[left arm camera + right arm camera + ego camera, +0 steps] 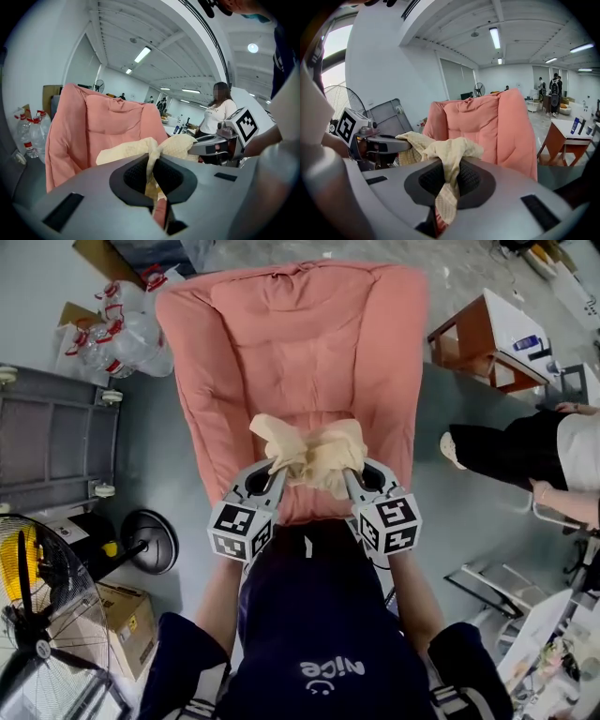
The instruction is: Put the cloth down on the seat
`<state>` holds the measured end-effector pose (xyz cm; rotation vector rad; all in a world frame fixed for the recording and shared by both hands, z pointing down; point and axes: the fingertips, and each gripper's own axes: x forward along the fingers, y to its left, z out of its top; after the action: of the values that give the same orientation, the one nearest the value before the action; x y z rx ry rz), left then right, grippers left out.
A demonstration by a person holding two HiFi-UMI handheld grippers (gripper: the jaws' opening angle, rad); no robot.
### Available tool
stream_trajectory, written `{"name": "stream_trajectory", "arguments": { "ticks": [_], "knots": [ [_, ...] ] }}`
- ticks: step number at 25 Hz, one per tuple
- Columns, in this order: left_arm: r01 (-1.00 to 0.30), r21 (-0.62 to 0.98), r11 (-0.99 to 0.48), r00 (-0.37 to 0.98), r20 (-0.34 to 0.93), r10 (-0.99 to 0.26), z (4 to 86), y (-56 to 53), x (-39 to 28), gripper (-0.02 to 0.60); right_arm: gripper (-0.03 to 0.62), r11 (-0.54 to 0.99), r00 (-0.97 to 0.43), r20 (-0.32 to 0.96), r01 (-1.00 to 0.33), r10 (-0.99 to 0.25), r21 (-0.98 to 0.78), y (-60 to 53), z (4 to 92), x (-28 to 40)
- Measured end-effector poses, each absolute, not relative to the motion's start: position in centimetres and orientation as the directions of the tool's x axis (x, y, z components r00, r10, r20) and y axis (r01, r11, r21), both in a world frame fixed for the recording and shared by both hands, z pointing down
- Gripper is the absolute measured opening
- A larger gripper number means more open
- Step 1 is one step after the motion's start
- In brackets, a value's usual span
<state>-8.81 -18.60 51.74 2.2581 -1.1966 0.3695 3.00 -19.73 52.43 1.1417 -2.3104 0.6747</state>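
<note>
The left hand-held gripper (152, 174) is pinching a fold of the pale yellow cloth (140, 151), its jaws almost together with the fabric running up between the ribbed pads. The right hand-held gripper (447, 180) is gripping another fold the same way, and a tail of cloth is hanging down through its jaws. In the head view the two are pointing side by side at the pink armchair (300, 343). The cloth is bunching into a crumpled heap between their tips, over the front of the seat (314, 507). Whether it is resting on the cushion or hanging just above it, I cannot tell. By my reading, the person is carrying the cloth in over the seat and is not yet letting go. The next move is probably calling for both tools to go down together until the heap is lying on the cushion, then for both pairs of jaws to part and draw back without dragging the fabric along
</note>
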Motion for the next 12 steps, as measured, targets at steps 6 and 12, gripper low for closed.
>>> {"name": "stream_trajectory", "arguments": {
  "ticks": [6, 12],
  "knots": [
    [-0.842, 0.348, -0.412, 0.539, 0.535, -0.65, 55.4, -19.3, -8.6, 0.031, 0.064, 0.525, -0.534, 0.65, -0.818, -0.54, -0.236, -20.4, 56.2, 3.9],
    [-0.845, 0.367, -0.39, 0.535, 0.596, -0.599, 59.7, -19.6, -7.9, 0.031, 0.064, 0.515, -0.516, 0.699, -0.822, -0.495, -0.243, -21.0, 60.5, 4.1]
  ]
}}
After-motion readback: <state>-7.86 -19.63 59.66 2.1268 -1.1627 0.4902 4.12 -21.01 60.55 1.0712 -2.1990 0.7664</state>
